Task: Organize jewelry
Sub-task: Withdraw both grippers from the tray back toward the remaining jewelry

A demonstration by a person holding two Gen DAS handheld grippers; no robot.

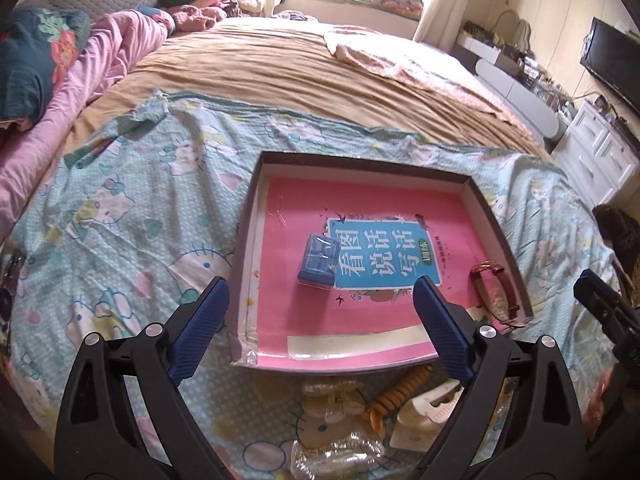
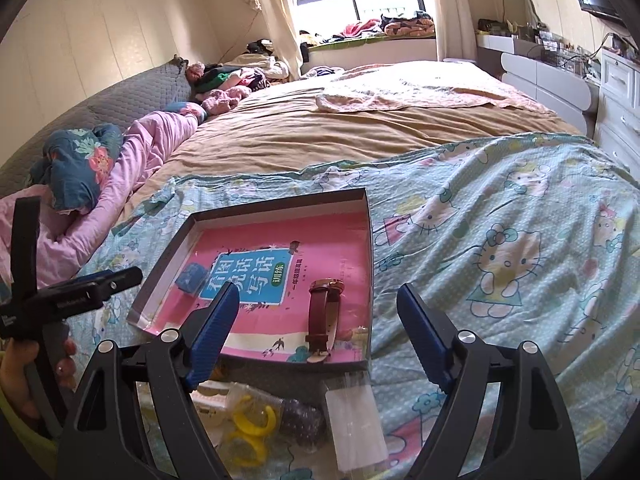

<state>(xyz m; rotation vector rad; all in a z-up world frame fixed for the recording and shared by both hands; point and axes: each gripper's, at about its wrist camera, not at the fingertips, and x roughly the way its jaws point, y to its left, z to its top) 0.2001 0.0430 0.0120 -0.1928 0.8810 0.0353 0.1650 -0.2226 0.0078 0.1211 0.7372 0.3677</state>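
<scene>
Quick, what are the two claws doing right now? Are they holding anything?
Left claw: open, holding nothing, above the tray.
Right claw: open, holding nothing, above the tray's near edge by the watch.

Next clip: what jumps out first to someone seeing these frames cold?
A shallow dark-walled tray with a bright pink book cover as its floor sits on the Hello Kitty sheet. Inside it, a brown-strapped watch lies near the right wall and a small blue box left of centre. Both the left gripper and right gripper hang open and empty.
</scene>
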